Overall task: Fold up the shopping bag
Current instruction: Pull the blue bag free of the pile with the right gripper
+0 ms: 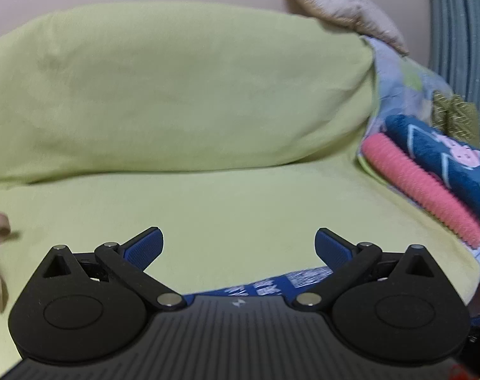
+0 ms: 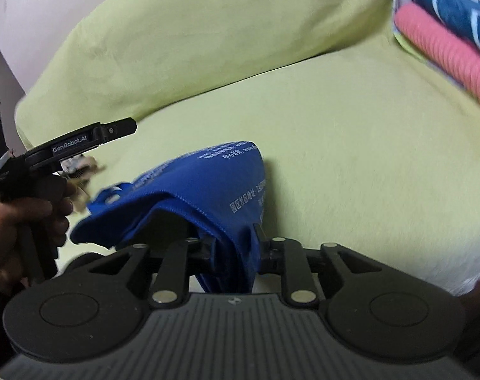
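While the right gripper (image 2: 230, 240) pinches bunched blue shopping bag (image 2: 208, 183) above the green sofa seat (image 2: 350, 158), the left gripper (image 1: 239, 247) hangs spread, empty. Step: repositioning bag. Next: lay flat, left takes an edge.

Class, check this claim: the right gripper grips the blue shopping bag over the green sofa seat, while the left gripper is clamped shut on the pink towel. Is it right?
Not quite. The left gripper is open and holds nothing; the pink towel lies apart at the sofa's side, as the left wrist view shows. The rest stands: the right gripper does grip the blue shopping bag over the green sofa seat.
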Tool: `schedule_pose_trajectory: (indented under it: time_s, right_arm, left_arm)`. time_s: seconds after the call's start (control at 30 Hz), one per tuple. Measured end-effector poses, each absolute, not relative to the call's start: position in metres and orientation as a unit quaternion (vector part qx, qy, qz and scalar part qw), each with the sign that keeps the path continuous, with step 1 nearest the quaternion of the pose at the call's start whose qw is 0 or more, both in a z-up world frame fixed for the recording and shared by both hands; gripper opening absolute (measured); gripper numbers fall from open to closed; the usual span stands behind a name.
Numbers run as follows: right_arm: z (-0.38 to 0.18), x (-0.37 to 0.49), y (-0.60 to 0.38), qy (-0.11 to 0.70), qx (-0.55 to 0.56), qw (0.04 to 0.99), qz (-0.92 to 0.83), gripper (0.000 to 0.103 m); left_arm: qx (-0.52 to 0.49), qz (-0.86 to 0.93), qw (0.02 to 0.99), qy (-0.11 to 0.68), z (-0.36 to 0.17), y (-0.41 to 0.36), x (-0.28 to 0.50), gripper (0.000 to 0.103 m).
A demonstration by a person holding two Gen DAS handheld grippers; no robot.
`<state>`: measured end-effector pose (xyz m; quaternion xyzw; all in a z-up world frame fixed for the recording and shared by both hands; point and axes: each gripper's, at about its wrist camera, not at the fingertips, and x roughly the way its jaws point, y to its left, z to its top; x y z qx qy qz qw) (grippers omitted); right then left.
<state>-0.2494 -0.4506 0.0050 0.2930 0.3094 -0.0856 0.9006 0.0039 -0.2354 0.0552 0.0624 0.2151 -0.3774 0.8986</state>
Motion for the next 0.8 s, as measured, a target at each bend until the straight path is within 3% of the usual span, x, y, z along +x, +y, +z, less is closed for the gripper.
schedule_pose_trajectory:
  time_s: [0.37,0.57,0.7,0.8]
  right_arm:
    - [0.008,-0.211,-0.48,0.259,0.367,0.891,-0.063,0.022]
    - [0.014,-0.198,-0.474,0.259,0.346,0.9,-0.059,0.022]
    - [0.011,-0.197,-0.468,0.281,0.321,0.902,-0.066,0.031]
    - [0.014,-0.206,-0.465,0.29,0.296,0.907,-0.068,0.044]
  left_arm:
    - [0.044,-0.346,0.907,0.235,0.057,-0.157,-0.006,0.102]
    - [0.057,-0.319,0.904,0.28,0.036,-0.161,0.022,0.102]
    - [0.033,-0.319,0.904,0.282,0.033,-0.178,0.053,0.102]
    - [0.036,-0.324,0.904,0.277,0.031,-0.199,0.072,0.102]
